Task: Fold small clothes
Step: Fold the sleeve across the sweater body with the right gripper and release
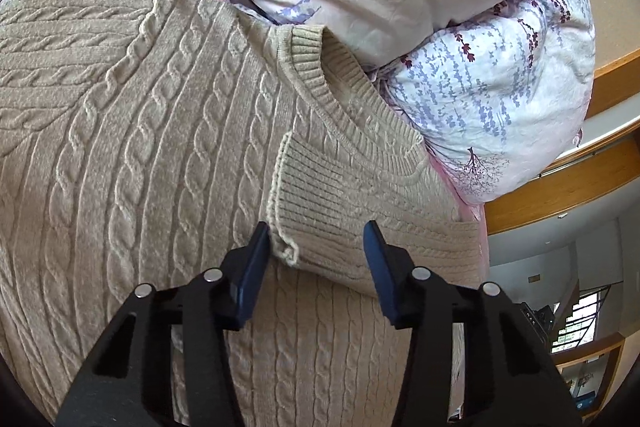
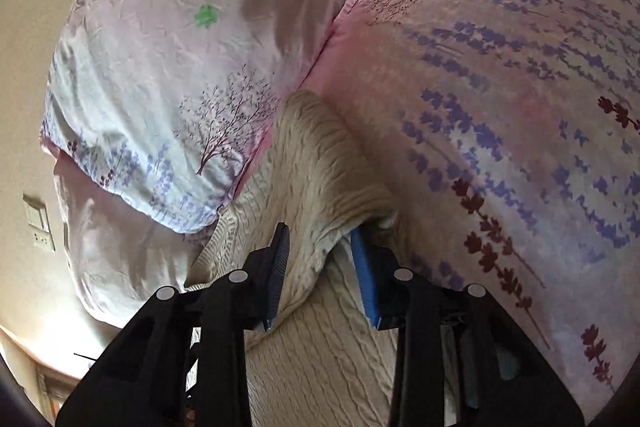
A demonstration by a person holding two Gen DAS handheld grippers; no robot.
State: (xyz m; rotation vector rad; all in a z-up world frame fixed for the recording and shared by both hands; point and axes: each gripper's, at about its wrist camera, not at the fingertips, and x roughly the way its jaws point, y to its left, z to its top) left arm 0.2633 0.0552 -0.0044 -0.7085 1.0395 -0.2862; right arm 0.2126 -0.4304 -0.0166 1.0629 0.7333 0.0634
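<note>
A: Beige cable-knit sweater [image 1: 160,131] spread flat on the bed, neckline [image 1: 320,83] toward the floral pillows [image 1: 480,99]. One sleeve folded across the chest, ribbed cuff [image 1: 296,195] lying just below the neckline.

B: Left tongs [image 1: 316,251]?

A: Parted wide, hovering over the folded sleeve, cuff corner just beside one blue pad, nothing clamped. Plenty of bare knit on the far side of the cuff, away from the pillows; wooden bed frame [image 1: 560,187] just past the sweater's near edge.

B: Right tongs [image 2: 320,247]?

A: Parted too, straddling a raised fold of the sweater [image 2: 312,163], knit draped between the blue pads. Pinched or merely resting: cannot tell. Tight there: pillow [image 2: 160,87] pressing the sweater's edge on one side, lavender-print duvet [image 2: 500,107] touching it on the other.
</note>
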